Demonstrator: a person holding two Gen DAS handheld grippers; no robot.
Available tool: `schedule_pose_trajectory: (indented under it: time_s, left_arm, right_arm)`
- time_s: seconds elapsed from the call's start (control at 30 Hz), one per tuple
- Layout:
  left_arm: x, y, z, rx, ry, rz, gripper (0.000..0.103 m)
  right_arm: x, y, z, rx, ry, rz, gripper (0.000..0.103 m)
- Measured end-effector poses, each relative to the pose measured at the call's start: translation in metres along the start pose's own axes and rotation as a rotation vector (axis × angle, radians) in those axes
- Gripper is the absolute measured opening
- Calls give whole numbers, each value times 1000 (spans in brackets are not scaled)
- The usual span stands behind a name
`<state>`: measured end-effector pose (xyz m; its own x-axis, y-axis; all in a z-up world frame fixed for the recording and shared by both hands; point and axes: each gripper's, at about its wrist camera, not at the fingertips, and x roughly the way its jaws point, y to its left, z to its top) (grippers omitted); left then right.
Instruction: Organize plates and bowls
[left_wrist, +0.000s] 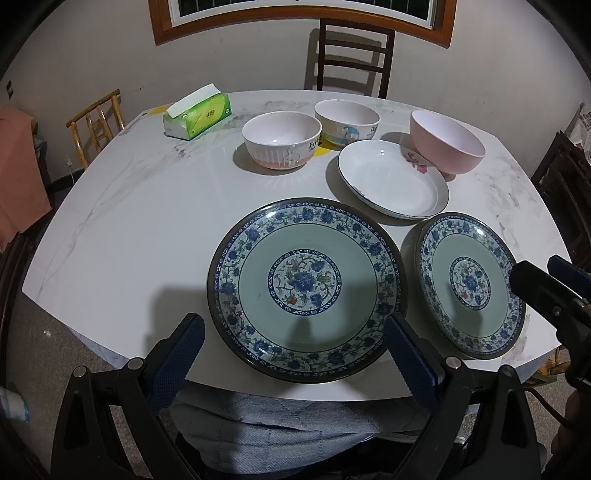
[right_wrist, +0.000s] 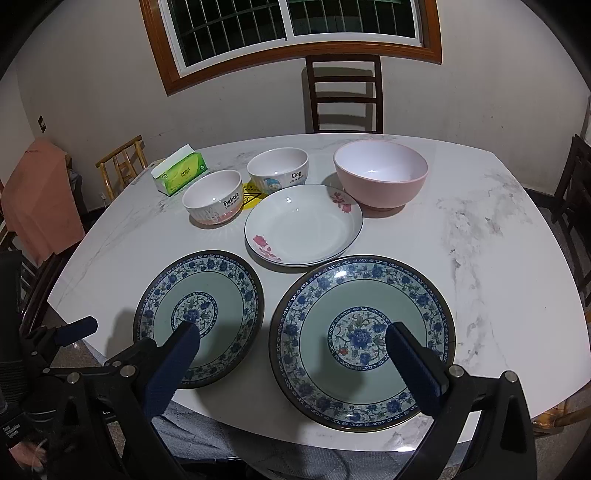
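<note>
A white marble table fills the middle of both views, with a barred window and a dark chair against the wall at the top. Two blue-flowered plates sit side by side at the lower edge, the left plate and the right plate, with a white plate just behind them. Farther back stand a rabbit bowl, a dog bowl and a pink bowl, and a green tissue pack at upper left. The left gripper and right gripper both hover with jaws wide apart, holding nothing.
</note>
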<state>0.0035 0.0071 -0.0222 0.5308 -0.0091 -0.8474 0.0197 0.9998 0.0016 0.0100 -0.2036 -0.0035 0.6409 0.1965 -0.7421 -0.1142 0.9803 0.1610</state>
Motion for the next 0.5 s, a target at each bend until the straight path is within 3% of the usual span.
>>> schedule_pose_trajectory:
  time_s: [0.5]
  left_arm:
    - [1,0,0,0,2,0,96]
  right_arm:
    - [0,0,-1,1,1,-3,103]
